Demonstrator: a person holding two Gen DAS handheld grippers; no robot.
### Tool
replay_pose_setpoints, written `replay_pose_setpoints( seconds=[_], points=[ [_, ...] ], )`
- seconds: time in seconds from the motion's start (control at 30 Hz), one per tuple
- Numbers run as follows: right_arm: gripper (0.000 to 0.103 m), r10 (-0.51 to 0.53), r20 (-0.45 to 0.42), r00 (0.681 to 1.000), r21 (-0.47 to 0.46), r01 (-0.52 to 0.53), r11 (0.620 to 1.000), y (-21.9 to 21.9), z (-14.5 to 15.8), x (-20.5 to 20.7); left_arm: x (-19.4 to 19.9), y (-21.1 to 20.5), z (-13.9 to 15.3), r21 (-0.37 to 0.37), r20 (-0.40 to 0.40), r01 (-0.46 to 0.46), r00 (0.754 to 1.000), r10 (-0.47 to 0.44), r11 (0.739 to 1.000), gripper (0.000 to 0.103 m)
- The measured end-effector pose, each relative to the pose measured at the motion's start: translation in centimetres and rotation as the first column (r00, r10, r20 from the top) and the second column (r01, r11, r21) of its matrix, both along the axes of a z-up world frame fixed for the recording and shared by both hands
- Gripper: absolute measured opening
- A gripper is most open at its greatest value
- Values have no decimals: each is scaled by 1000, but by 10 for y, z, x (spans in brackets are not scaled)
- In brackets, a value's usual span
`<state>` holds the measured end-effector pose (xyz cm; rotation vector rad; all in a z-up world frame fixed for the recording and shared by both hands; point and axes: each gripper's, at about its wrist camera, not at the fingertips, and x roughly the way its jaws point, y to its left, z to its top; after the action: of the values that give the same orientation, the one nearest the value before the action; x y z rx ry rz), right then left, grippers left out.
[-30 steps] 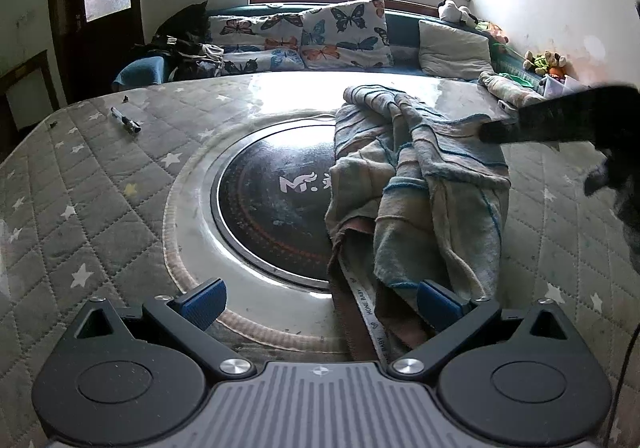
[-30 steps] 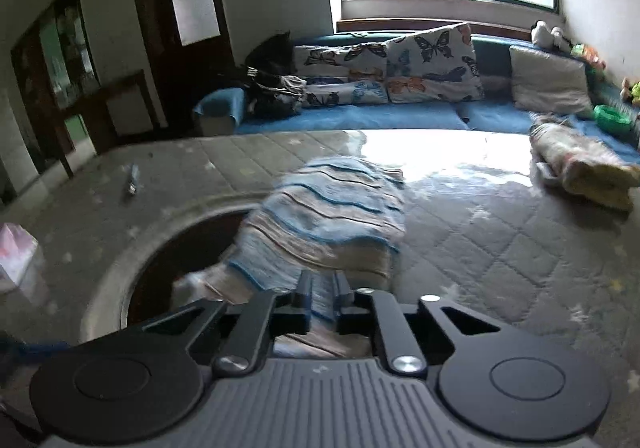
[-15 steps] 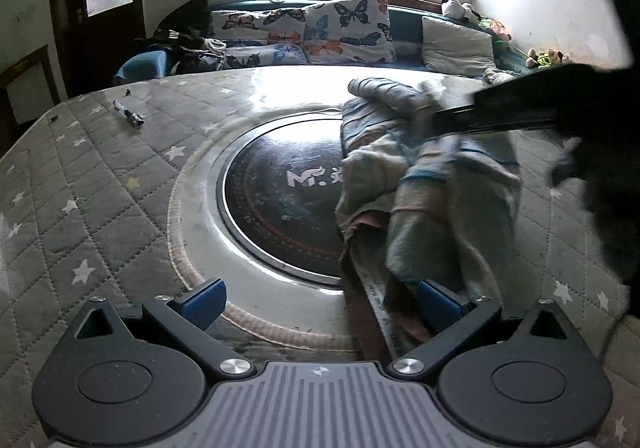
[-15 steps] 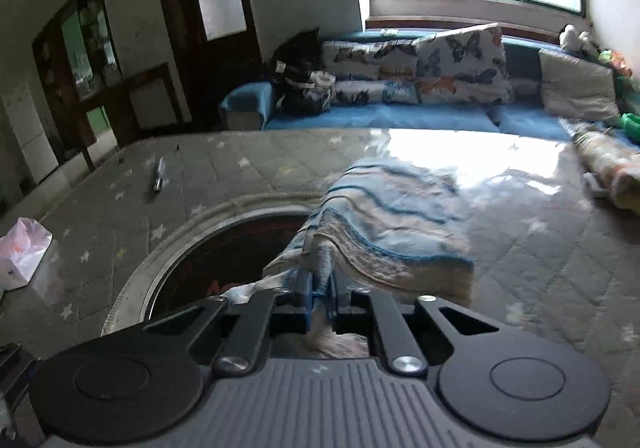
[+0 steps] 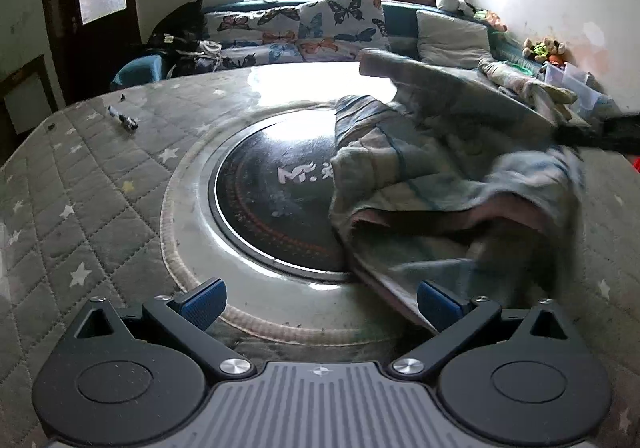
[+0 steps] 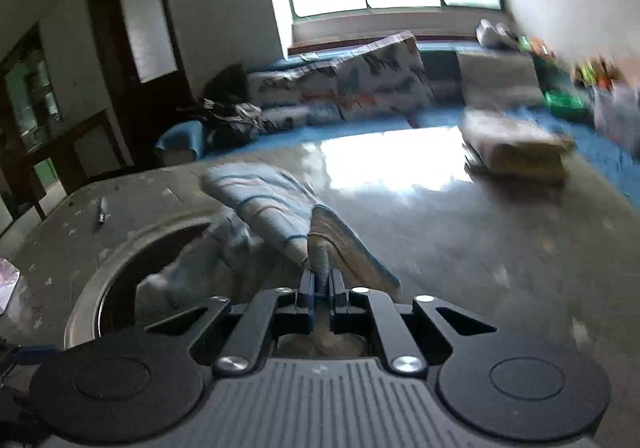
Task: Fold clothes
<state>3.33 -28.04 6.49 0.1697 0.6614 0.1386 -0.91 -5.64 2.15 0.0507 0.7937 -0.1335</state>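
A striped blue-and-beige garment (image 5: 452,176) lies bunched on the right half of the round table, partly over the black glass centre disc (image 5: 276,200). My left gripper (image 5: 320,302) is open and empty, low over the near table edge, its right pad beside the garment's hem. My right gripper (image 6: 319,298) is shut on a fold of the garment (image 6: 276,216) and holds it lifted off the table; it shows as a dark bar at the right edge of the left wrist view (image 5: 600,134).
The quilted star-pattern table cover (image 5: 80,208) surrounds the disc. A marker pen (image 5: 124,120) lies at the far left. A folded cloth pile (image 6: 516,144) sits at the far right. A sofa with butterfly cushions (image 5: 320,28) stands behind.
My right gripper has swung to the right and up, dragging the garment's far part with it and opening a raised fold. The left gripper has barely moved.
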Motion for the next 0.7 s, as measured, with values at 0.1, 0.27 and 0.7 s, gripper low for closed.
replay_pose_setpoints(
  seconds=[0.1,0.27,0.7],
  points=[
    [6,-19,-28,999,9,19,1000,-11,-10,-7,2,1,4,3,13,-3,1000,3,1000,103],
    [6,-47,-42,998,46,49,998,-22,-15,-7,18,3,19,37,79,-14,997,11,999,102],
    [10,-58,-39,998,54,60,997,-26,-25,-4,113,-5,16,-89,28,62,998,-60,994,88]
  ],
)
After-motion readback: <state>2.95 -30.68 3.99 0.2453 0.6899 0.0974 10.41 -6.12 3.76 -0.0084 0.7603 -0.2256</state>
